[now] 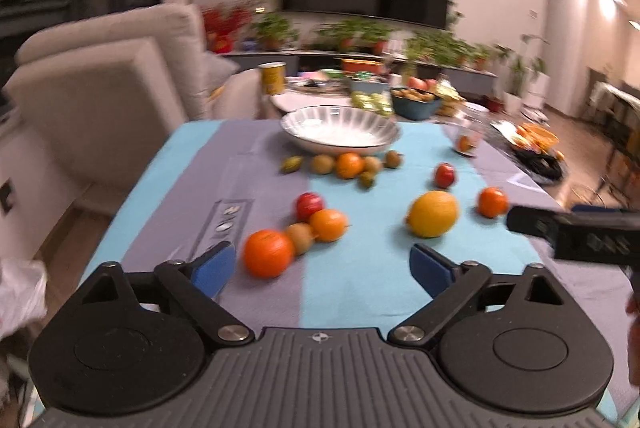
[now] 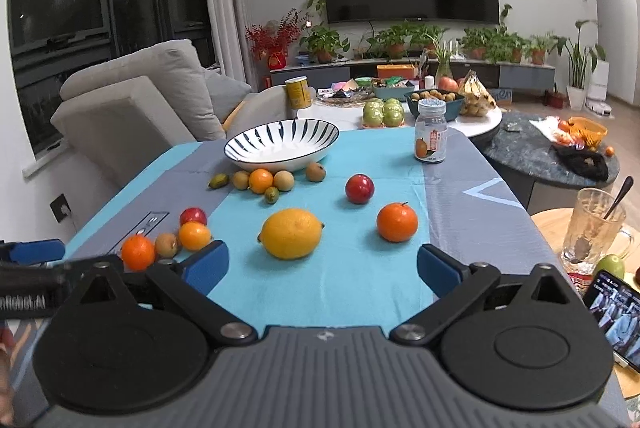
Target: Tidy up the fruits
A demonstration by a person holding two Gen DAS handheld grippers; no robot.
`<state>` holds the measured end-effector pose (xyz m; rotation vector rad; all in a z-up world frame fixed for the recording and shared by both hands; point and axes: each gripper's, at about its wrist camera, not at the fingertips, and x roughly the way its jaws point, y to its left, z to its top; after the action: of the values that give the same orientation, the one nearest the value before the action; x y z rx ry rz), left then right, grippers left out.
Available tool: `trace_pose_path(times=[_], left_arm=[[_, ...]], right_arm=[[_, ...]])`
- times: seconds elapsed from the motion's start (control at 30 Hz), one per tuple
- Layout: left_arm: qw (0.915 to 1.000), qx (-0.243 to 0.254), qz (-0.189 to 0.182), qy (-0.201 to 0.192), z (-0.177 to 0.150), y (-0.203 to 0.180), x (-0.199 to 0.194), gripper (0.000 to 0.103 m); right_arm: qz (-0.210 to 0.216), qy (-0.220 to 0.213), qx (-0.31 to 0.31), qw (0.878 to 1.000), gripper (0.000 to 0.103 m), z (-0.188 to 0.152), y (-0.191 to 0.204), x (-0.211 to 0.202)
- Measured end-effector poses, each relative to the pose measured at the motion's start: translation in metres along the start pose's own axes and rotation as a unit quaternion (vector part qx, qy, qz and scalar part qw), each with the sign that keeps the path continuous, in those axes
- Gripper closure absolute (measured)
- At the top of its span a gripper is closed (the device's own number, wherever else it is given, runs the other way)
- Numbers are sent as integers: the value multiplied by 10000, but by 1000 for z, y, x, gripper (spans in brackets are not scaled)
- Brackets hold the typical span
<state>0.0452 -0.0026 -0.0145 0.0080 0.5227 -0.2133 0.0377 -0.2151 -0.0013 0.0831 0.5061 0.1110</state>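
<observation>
Fruit lies scattered on the tabletop (image 2: pixel 360 292) before the striped bowl (image 2: pixel 281 145) (empty). Both the left gripper (image 1: pixel 322 270) and right gripper (image 2: pixel 323 268) have jaws released, grasping nothing

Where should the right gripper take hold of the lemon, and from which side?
Grip the lemon across its thick middle, coming from the near side, slightly above. Its pointed ends lie left and right, so the open right gripper should close front to back. It lies apart from other fruit.
</observation>
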Motion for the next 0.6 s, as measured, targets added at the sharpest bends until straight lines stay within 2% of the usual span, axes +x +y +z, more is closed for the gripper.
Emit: trace_pose_path(times=[0.03,0.1,0.3,0.6], left_arm=[[9999,67,-137,41,3,-4,4,23],[9990,144,-395,141,7,-11,16,28],[9955,296,-785,442,14,-27,50,44],[9899,348,-1171,725,34,-38,90,44]], right_arm=[[9,22,14,10000,32,3,-1,4],[167,159,138,9996,32,10,-6,13],[649,603,612,9942,32,19,-21,43],[1149,1095,1478,9762,32,27,-40,78]])
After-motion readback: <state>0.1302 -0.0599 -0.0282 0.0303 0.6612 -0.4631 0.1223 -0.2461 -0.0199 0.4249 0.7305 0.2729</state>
